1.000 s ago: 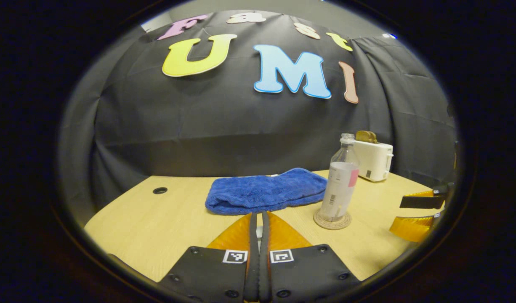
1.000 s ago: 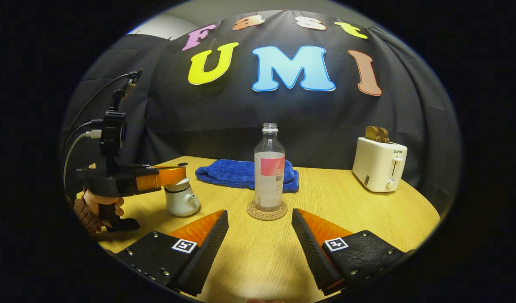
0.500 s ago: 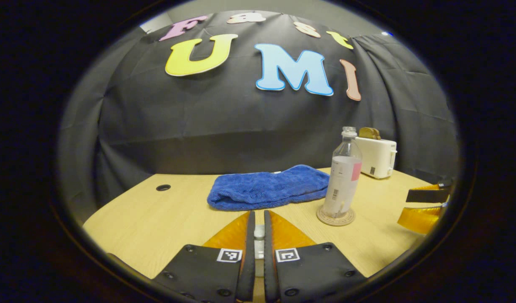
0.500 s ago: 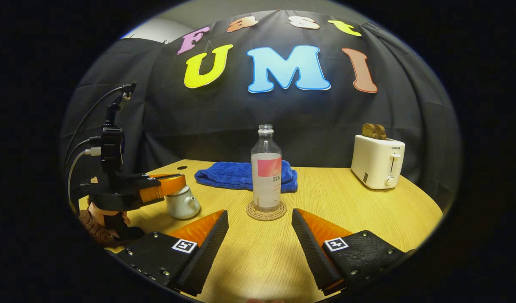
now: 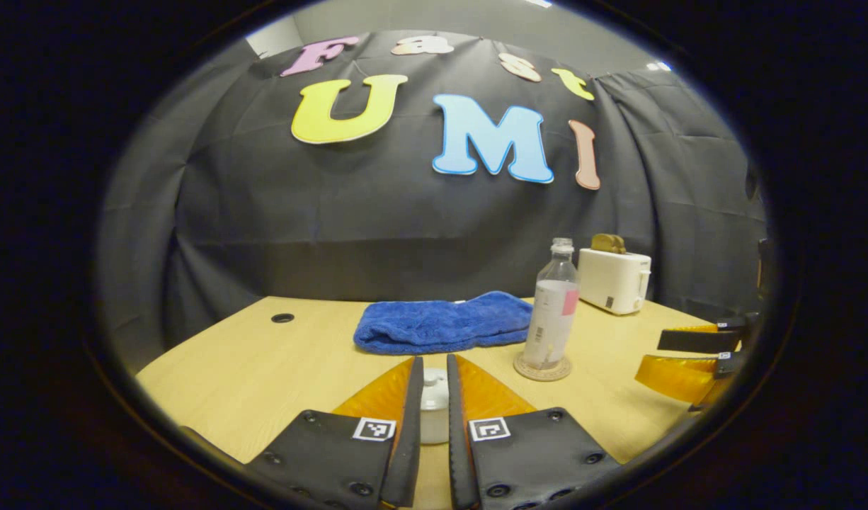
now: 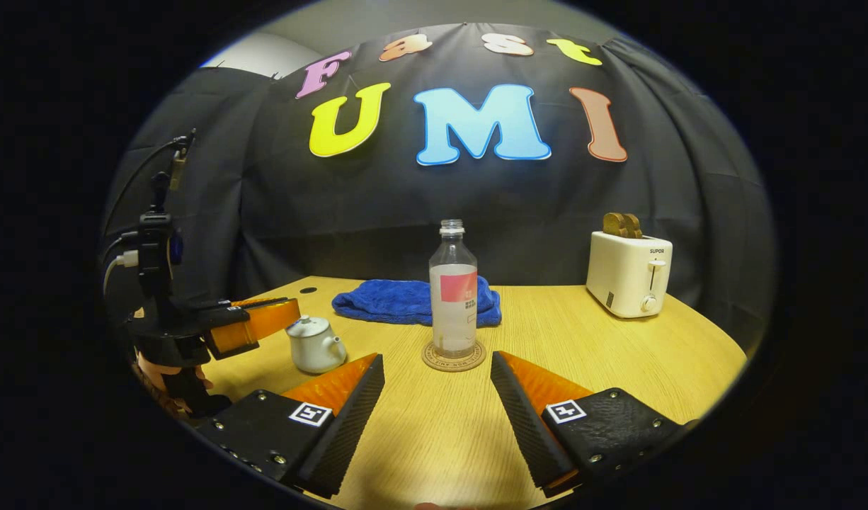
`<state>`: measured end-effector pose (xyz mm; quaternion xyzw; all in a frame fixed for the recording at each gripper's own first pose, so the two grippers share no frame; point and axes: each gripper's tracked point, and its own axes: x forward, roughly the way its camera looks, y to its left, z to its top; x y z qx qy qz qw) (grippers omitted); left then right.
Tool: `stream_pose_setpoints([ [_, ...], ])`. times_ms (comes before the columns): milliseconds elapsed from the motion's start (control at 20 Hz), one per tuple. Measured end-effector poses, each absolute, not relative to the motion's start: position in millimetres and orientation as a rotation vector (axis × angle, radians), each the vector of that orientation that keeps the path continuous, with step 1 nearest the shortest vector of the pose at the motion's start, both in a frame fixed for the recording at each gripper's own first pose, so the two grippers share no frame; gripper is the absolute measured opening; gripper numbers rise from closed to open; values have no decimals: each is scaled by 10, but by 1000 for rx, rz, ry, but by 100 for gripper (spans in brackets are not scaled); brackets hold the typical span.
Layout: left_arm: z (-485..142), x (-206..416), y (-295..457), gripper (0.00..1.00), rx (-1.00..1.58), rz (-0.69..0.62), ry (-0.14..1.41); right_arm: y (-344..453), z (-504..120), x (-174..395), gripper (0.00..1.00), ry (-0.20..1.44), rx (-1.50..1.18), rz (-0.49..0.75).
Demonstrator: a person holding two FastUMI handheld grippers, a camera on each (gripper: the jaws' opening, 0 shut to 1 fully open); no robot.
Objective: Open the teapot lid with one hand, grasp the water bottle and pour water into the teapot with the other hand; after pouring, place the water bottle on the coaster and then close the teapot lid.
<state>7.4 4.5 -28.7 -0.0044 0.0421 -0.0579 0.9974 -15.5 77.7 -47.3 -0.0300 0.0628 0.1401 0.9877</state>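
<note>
Left tool (image 5: 434, 397) sits low over the surface (image 5: 264, 368) with its fingers narrowed to a slim gap; the white teapot (image 5: 434, 407) shows in that gap just past the tips. In the right gripper view the same tool (image 6: 264, 319) is level with the teapot's top but apart from it, on the side away from the spout, and the lid (image 6: 305, 324) is seated on the pot (image 6: 315, 347). Whether the fingers touch anything cannot be told from the left gripper view; the right gripper view suggests no contact.

Right tool (image 6: 437, 382) is spread wide and holds nothing. It lines up with the water bottle (image 6: 454, 297), which stands upright and uncapped on the coaster (image 6: 454, 356), well ahead of the tips. The wide spread suits the bottle's round body.

Judgement: water level in the pot is hidden. With bottle on coaster and lid on, the layout fits either the start or the end of the task; I cannot tell which.

Behind the bottle: a folded blue towel (image 6: 406, 301). A white toaster (image 6: 629, 273) holding 2 slices stands farther right, clear of the working zone.
</note>
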Motion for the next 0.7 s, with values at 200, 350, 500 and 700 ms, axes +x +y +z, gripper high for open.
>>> stream_pose_setpoints([
  [200, -177, -308, -19, 22, 20, -113, 47, 796, -492, -311, 94, 110, -54, 267],
  [350, -230, -573, -138, 22, -3, -127, 37, 784, -527, -459, 94, 95, -51, 243],
  [500, -346, -753, -235, 22, -3, -133, 43, 774, -567, -570, 94, 80, -52, 224],
  [700, -471, -917, -327, 22, 14, -132, 53, 718, -638, -649, 94, 76, -51, 196],
])
